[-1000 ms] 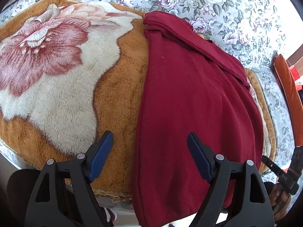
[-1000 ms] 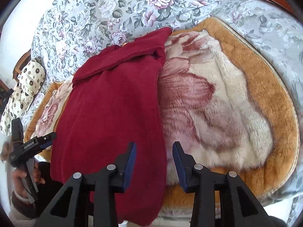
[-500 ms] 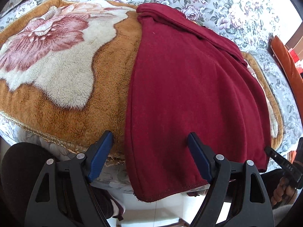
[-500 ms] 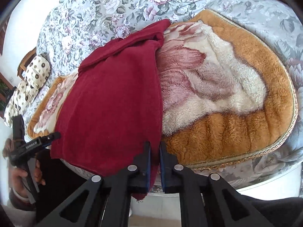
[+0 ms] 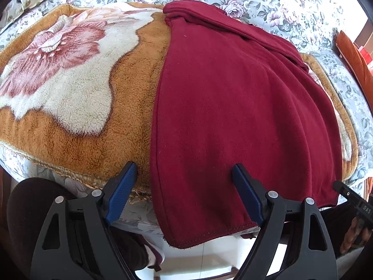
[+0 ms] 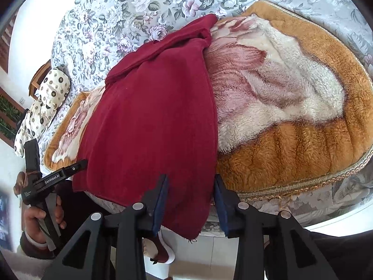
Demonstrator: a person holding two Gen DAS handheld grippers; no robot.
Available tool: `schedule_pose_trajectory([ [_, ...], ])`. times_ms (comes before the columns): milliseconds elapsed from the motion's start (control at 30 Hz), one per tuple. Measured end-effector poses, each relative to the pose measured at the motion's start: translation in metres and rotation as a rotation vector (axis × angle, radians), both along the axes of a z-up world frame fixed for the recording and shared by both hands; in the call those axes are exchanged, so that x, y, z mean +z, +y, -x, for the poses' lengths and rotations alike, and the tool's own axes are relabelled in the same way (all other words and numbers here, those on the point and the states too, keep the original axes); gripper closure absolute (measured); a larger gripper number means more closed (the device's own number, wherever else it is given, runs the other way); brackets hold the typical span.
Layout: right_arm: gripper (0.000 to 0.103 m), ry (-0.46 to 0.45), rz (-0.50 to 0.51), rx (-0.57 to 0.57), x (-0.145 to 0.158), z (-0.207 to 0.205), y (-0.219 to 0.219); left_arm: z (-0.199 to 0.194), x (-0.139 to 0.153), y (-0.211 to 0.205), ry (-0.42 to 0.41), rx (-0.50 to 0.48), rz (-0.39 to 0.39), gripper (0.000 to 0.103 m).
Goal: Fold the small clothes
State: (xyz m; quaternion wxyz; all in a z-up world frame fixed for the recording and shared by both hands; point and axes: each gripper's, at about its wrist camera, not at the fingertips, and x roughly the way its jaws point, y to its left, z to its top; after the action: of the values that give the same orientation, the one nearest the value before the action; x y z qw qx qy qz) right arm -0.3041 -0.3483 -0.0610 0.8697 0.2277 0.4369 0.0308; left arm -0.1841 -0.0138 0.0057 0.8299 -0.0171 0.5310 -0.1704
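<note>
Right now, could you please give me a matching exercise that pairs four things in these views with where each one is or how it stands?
Things:
1. dark red garment
2. left gripper
3. plush flower-print blanket
4. spotted cushion

States:
A. jaws wide apart, astride the garment's near left edge
B. lies beneath the garment
C. spread flat, hem hanging over the near edge
D. off to the far left, at the flowered cover's edge

Pairs: 1-C, 2-A, 3-B, 4-D

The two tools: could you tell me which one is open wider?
The left tool: its fingers spread wide across the garment; the right tool gapes less.
</note>
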Motion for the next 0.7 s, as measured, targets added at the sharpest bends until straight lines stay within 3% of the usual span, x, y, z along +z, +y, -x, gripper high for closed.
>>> schedule_pose_trajectory([
  [167, 0.063, 0.000, -0.028, -0.012, -0.009, 0.000, 0.001, 0.005, -0.002, 0.001, -0.010, 0.030, 0.024, 0.018],
  [267, 0.061, -0.021, -0.035, -0.016, -0.012, -0.001, 0.002, 0.005, -0.004, -0.004, -0.016, 0.010, 0.023, 0.007],
  [400, 0.059, -0.035, -0.026, -0.026, -0.011, 0.000, 0.006, 0.001, -0.005, -0.007, -0.019, 0.010, 0.034, 0.009],
  [433, 0.059, -0.038, -0.020, -0.025, -0.011, 0.001, 0.008, 0.000, -0.006, -0.005, -0.023, 0.017, 0.037, 0.013],
  [467, 0.059, -0.040, -0.013, -0.019, -0.010, 0.001, 0.009, 0.000, -0.005, -0.003, -0.036, 0.021, 0.020, 0.028],
  [500, 0.066, -0.039, -0.009, -0.013, -0.010, 0.001, 0.010, 0.000, -0.003, -0.001, -0.043, 0.018, 0.012, 0.038],
  [533, 0.090, -0.041, -0.021, -0.007, -0.010, 0.001, 0.009, 0.001, -0.002, 0.004, -0.040, 0.022, 0.020, 0.043],
  [567, 0.096, -0.052, -0.061, 0.000, -0.010, 0.001, 0.008, 0.000, -0.001, 0.010, -0.030, 0.034, 0.040, 0.055],
  [600, 0.096, -0.066, -0.104, 0.003, -0.009, 0.001, 0.007, 0.000, 0.001, 0.015, -0.020, 0.043, 0.061, 0.070],
  [667, 0.096, -0.099, -0.138, 0.032, 0.000, 0.003, 0.010, -0.002, 0.002, 0.023, 0.038, 0.022, 0.187, 0.096],
  [700, 0.096, -0.125, -0.149, 0.049, 0.007, 0.004, 0.012, -0.003, 0.003, 0.024, 0.052, 0.022, 0.203, 0.096],
])
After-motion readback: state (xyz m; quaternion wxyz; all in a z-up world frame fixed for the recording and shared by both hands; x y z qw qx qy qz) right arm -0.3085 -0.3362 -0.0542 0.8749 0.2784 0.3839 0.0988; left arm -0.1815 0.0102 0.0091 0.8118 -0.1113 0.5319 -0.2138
